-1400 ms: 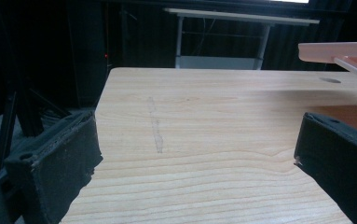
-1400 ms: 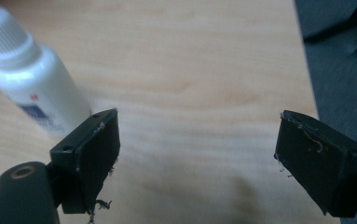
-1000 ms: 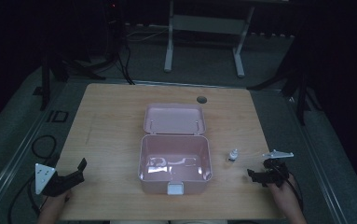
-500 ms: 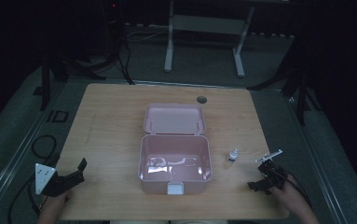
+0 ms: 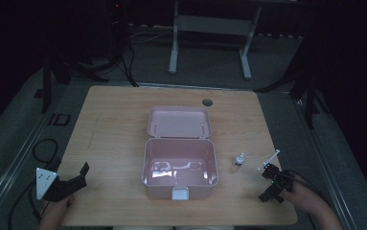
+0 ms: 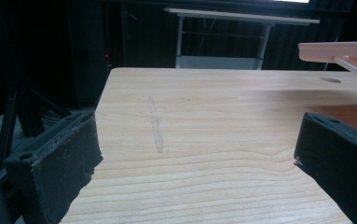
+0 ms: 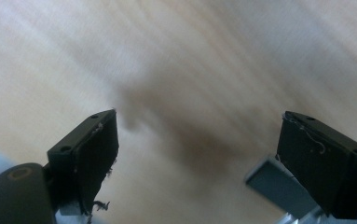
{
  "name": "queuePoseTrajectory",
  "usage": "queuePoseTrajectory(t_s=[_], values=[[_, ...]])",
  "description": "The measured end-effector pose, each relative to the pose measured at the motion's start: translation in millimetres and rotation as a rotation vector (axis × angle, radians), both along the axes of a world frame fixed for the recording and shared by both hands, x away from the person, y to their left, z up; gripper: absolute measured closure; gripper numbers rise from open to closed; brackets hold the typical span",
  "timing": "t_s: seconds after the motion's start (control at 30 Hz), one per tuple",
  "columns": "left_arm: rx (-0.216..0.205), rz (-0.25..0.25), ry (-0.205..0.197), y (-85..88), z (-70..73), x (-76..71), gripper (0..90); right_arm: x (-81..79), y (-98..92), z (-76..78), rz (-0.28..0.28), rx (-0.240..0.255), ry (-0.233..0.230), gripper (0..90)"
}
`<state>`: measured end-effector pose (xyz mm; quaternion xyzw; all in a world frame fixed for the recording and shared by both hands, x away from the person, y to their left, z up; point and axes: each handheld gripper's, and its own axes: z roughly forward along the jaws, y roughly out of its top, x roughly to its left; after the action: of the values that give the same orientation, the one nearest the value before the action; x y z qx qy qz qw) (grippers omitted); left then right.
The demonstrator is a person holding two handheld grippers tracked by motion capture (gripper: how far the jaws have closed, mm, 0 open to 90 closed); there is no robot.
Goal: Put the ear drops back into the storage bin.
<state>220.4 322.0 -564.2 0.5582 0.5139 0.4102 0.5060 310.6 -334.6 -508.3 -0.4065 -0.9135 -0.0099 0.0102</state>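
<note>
An open pink plastic box [image 5: 180,165] stands mid-table with its lid [image 5: 178,122] laid back. Its inside looks empty apart from glare. The lid's edge [image 6: 334,49] shows at the upper right of the left gripper view. A small clear bottle [image 5: 239,159] stands upright just right of the box. My left gripper [image 5: 82,175] [image 6: 195,140] rests open at the front left corner, aimed across bare wood toward the box. My right gripper [image 5: 269,190] [image 7: 197,135] is open at the front right, tipped down over blurred table wood, right of and nearer than the bottle, holding nothing.
The wooden table [image 5: 114,129] has a round cable hole [image 5: 207,102] [image 6: 330,80] behind the box. A small grey shape [image 7: 278,186] lies low in the right gripper view; I cannot tell what it is. A metal stand [image 5: 210,28] sits on the floor beyond the table.
The right gripper has drawn back from beside the bottle toward the front edge and tipped downward. The left gripper, box and bottle have not moved.
</note>
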Motion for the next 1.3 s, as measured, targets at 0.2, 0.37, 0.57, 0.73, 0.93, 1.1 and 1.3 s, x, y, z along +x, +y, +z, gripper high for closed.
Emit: queuePoseTrajectory(t_s=[0.2, 0.37, 0.57, 0.73, 0.93, 1.1, 1.3], values=[[0.001, -0.001, 0.002, 0.1, 0.0, 0.0, 0.4, 1.9, 6.7, 6.7, 0.058, -0.076, 0.145, 12.9], [0.0, -0.001, 0.003, 0.3, 0.1, 0.1, 0.4, 8.7, 11.2, 9.6, 0.067, -0.082, 0.142, 13.3], [-0.001, 0.0, 0.003, 0.3, 0.1, 0.1, 0.4, 16.9, 15.3, 10.1, 0.079, -0.057, 0.119, 11.8], [-0.002, 0.0, 0.003, 0.3, 0.1, 0.1, 0.4, 27.3, 20.7, 12.1, 0.074, -0.075, 0.097, 12.2], [-0.001, 0.0, 0.003, 0.3, 0.1, 0.1, 0.4, 41.2, 28.0, 17.9, 0.061, -0.029, 0.08, 12.7], [-0.002, 0.0, 0.004, 0.4, 0.1, 0.2, 0.4, 51.6, 40.4, 23.1, 0.088, -0.018, 0.06, 13.3], [-0.002, -0.001, 0.004, 0.4, 0.1, 0.2, 0.4, 63.7, 48.3, 26.4, 0.09, 0.003, 0.049, 14.6]])
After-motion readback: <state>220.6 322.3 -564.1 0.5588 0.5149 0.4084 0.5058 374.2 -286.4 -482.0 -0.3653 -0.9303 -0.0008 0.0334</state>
